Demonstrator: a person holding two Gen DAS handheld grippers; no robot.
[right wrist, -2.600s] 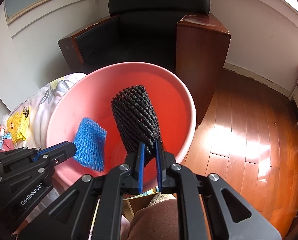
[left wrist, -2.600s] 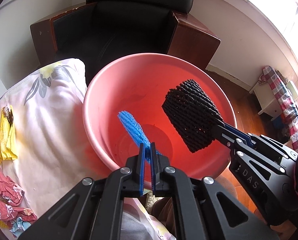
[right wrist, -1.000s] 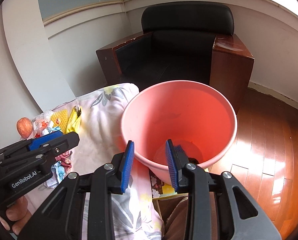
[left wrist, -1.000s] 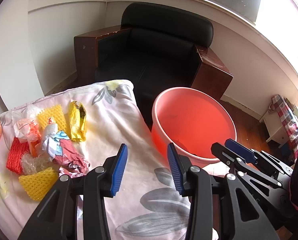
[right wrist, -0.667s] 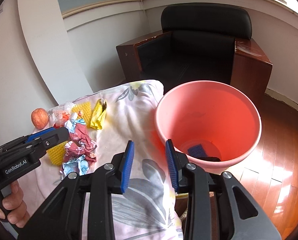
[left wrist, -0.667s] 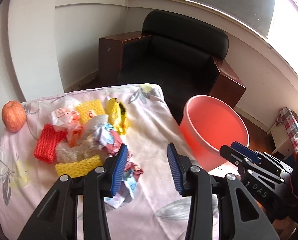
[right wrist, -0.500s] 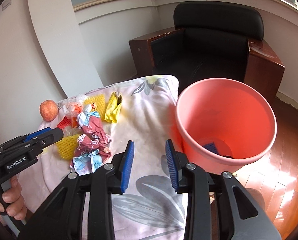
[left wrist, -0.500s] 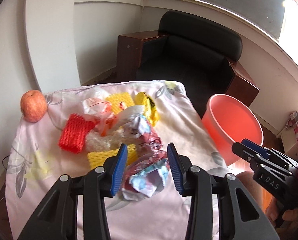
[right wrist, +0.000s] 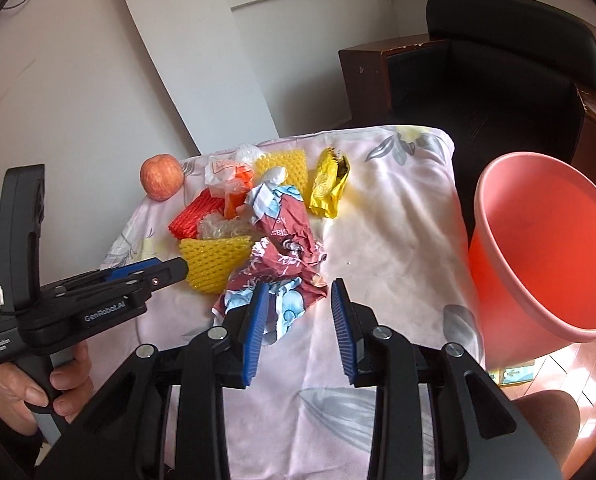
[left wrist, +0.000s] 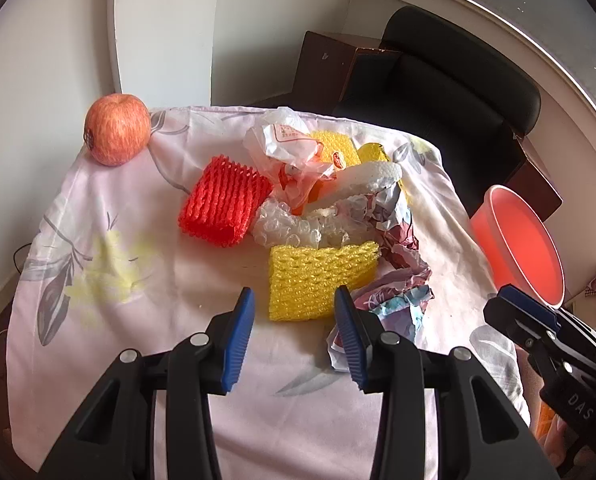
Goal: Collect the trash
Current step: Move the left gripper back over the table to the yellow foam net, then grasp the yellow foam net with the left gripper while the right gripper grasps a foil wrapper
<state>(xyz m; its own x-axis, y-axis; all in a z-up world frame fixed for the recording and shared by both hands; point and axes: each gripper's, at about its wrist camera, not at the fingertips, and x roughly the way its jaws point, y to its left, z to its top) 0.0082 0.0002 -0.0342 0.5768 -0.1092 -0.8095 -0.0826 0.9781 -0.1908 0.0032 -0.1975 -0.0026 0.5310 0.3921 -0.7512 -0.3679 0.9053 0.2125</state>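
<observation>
Both tools have been swung away from the pink bucket [right wrist: 546, 248], where a blue and a black foam net were held over it earlier, and are now directed at the trash pile on the cloth-covered table [left wrist: 110, 216]. The left tool [left wrist: 294, 322] is seen with its jaws spread wide and nothing between the pads, poised just short of the near yellow foam net [left wrist: 318, 276]. The right tool [right wrist: 298, 314] is likewise open and empty, its blue pads framing the crumpled red-and-blue wrapper [right wrist: 286, 256] from above; contact cannot be confirmed. The pile is observed at the middle of the table: a red foam net [left wrist: 224, 204], bubble wrap [left wrist: 294, 226], a white plastic bag [left wrist: 288, 140], a second yellow net [right wrist: 286, 166] and a gold wrapper [right wrist: 330, 184] lying close together. An apple [left wrist: 116, 134] is set apart at the far corner. The bucket is placed beside the table edge, in front of a black armchair [right wrist: 494, 80]. A hand [right wrist: 38, 388] is seen gripping the left tool's handle.
</observation>
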